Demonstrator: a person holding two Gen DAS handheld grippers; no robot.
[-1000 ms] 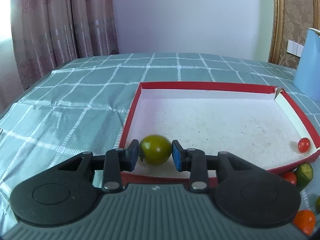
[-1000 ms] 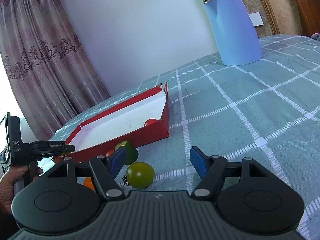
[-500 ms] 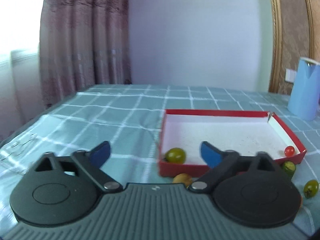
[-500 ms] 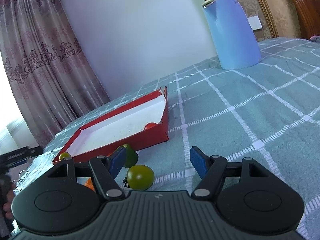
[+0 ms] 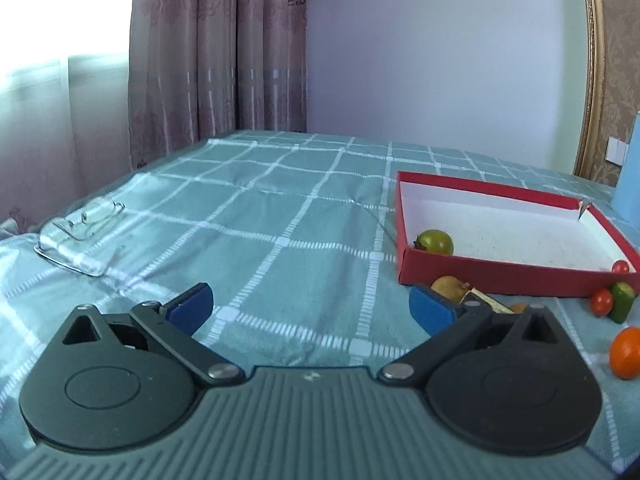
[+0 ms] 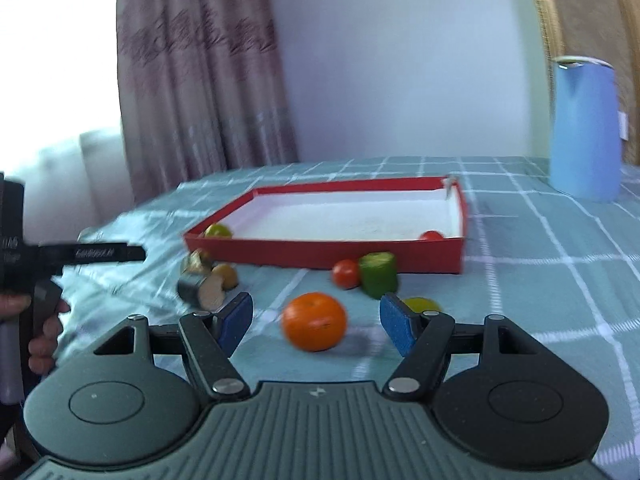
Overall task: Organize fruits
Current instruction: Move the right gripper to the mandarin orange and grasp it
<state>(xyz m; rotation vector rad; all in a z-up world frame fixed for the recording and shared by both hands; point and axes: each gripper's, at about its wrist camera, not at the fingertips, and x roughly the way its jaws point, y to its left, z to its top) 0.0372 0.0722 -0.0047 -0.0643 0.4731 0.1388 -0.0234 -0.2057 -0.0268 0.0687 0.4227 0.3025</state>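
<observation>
A red tray point(image 5: 500, 270) point(image 6: 320, 250) with a white floor lies on the checked cloth. In it are a green tomato point(image 5: 435, 242) point(image 6: 217, 231) at the near left corner and a small red tomato point(image 5: 620, 267) point(image 6: 431, 235) at the right. My left gripper point(image 5: 310, 310) is open and empty, pulled back left of the tray. My right gripper point(image 6: 316, 318) is open, with an orange point(image 6: 314, 322) point(image 5: 626, 353) on the cloth between its fingers, untouched. A red tomato point(image 6: 346, 273), a green piece point(image 6: 377, 274) and a yellow-green fruit point(image 6: 420, 304) lie before the tray.
A brownish fruit point(image 5: 448, 285) and cut pieces point(image 6: 202, 290) lie at the tray's near left corner. A blue kettle point(image 6: 584, 128) stands at the back right. A clear plastic item point(image 5: 80, 236) lies at the far left. The left hand and handle point(image 6: 24, 264) show in the right wrist view.
My left gripper let go of the green tomato in the tray, opened and drew back to the left. My right gripper swung left from the green tomato on the cloth to the orange.
</observation>
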